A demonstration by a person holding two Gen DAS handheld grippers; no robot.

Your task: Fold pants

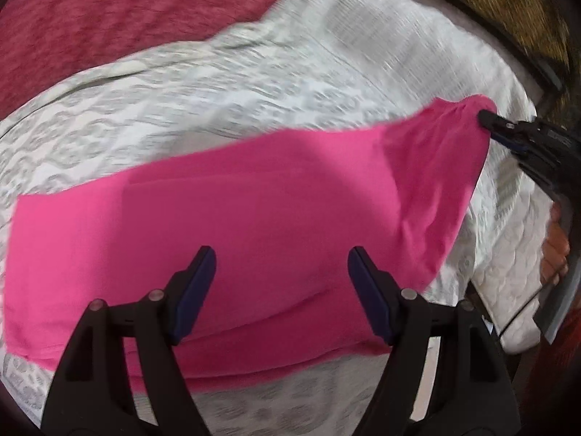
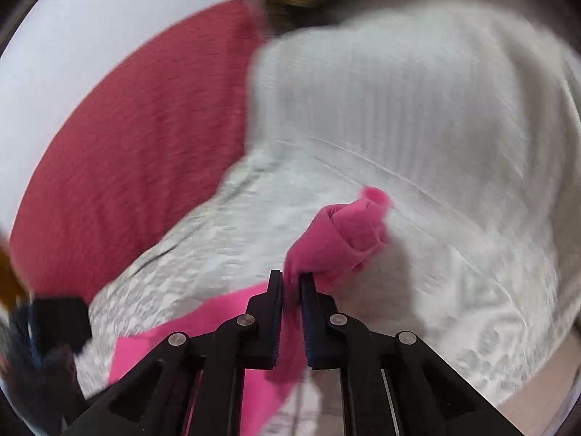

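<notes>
Left wrist view is showing the pink pants (image 1: 236, 218) lying across the patterned bedspread (image 1: 181, 101), one end rising off the bed where the right claw (image 1: 484, 116) is pinching it. The left claw (image 1: 281, 298) is hanging wide and empty above the cloth. Only a small bunch of fabric is sitting between the right claw's narrow jaws, so it may be slipping free, or dragging the whole garment askew with nothing pinning the other end.
</notes>
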